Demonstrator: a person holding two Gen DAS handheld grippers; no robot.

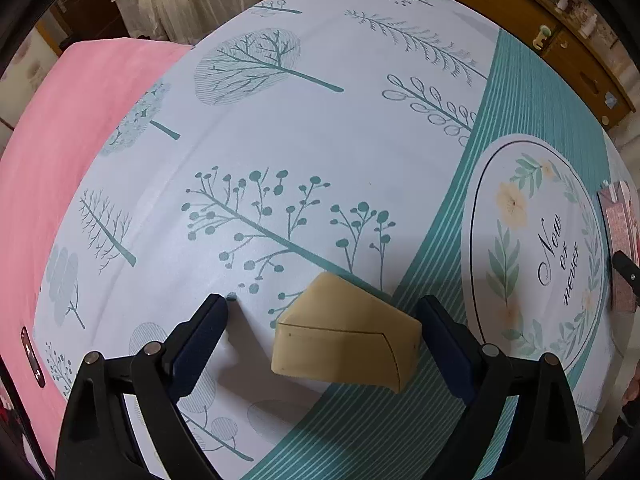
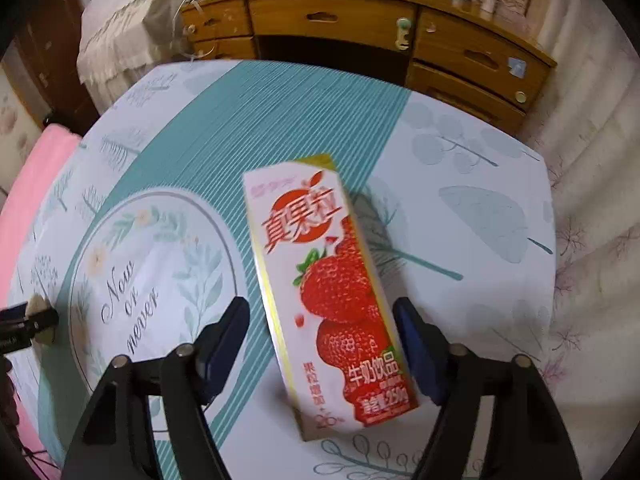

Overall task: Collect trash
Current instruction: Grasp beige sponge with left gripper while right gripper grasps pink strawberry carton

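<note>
A beige wedge-shaped box (image 1: 344, 340) lies on the patterned bedsheet (image 1: 280, 128). My left gripper (image 1: 324, 312) is open around it: the right finger sits close to the box's side, the left finger stands apart. A strawberry milk drink carton (image 2: 324, 288) lies flat on the sheet (image 2: 460, 216). My right gripper (image 2: 322, 312) is open around its lower half, the right finger near its edge, the left finger apart. The carton also shows at the right edge of the left wrist view (image 1: 622, 236). The left gripper's tip shows in the right wrist view (image 2: 24, 320).
A pink blanket (image 1: 44, 184) covers the left of the bed. A wooden desk with drawers (image 2: 360, 28) stands beyond the bed's far edge. A lace-covered piece of furniture (image 2: 128, 24) stands at the back left. A floral curtain (image 2: 592, 200) hangs on the right.
</note>
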